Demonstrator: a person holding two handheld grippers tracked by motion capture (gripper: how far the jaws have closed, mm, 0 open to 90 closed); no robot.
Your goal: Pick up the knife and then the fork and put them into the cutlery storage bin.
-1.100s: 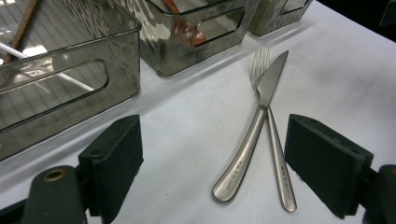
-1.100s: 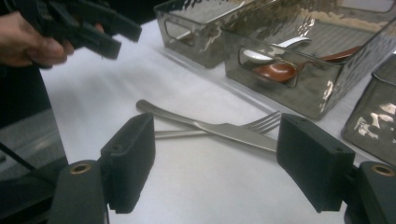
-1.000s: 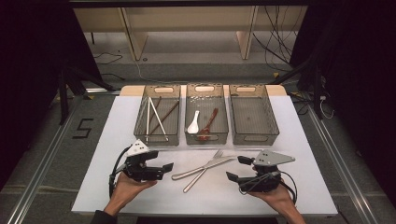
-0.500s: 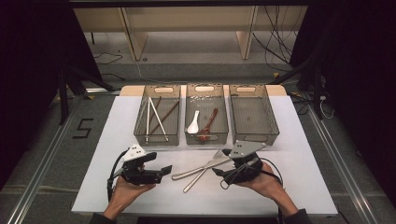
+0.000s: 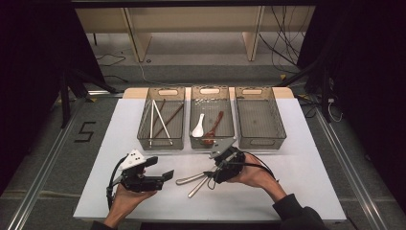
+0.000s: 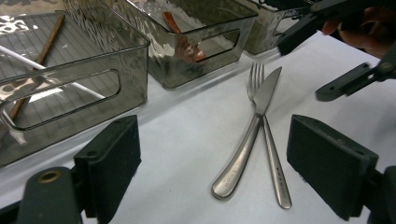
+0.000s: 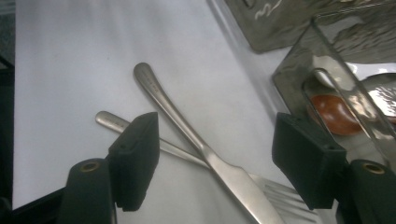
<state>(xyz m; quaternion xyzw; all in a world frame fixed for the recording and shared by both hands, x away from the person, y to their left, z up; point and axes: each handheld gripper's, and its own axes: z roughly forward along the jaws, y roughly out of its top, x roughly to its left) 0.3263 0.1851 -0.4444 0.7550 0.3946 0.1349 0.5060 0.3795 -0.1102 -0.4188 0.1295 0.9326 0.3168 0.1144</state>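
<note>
- Cutlery sits near the middle of the bench (image 5: 297, 191): a knife (image 6: 247, 135) lies crossed over a fork (image 6: 266, 135), touching it, just near of the middle bin (image 5: 212, 139).
- Right hand-held gripper (image 5: 214, 176) hovers right over that crossed pair; in the right gripper view its jaws stand spread on either side of the knife and fork, pads not touching either, and they have just been closing a little with the cutlery between them.
- Left hand-held gripper (image 5: 163, 176) rests to the left of the cutlery, jaws spread wide with nothing between them, pointing toward the knife.
- Far side of the bench carries three smoky clear bins in a row: the left bin (image 5: 161, 141) holds chopsticks (image 5: 158, 122), the middle bin holds a white spoon (image 5: 197, 128) and a brown spoon (image 5: 213, 128).
- Right bin (image 5: 261, 139) stands beside the middle bin.
</note>
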